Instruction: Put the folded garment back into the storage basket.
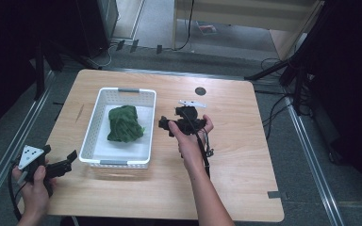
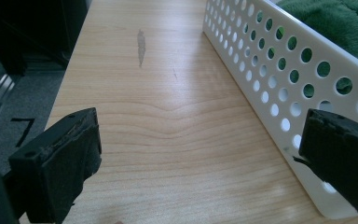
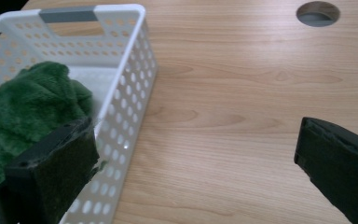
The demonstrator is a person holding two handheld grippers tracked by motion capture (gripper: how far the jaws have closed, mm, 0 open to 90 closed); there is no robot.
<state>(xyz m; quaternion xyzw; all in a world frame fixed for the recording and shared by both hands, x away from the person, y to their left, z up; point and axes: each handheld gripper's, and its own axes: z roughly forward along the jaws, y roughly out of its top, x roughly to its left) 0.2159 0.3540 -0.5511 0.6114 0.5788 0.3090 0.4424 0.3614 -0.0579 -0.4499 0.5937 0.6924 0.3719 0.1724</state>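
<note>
A white perforated basket stands on the wooden table, holding a crumpled green fluffy cloth. My left gripper hovers at the table's front left corner, just left of the basket's near end, jaws wide open and empty. In the left gripper view the basket wall runs along the right with the green cloth behind it. My right gripper sits just right of the basket, open and empty. In the right gripper view its left jaw overlaps the basket's right wall and the cloth lies inside.
A round cable hole lies in the table's far middle, also in the right gripper view. A dark scuff marks the wood left of the basket. Bare tabletop spreads to the right. Dark stands and cables surround the table.
</note>
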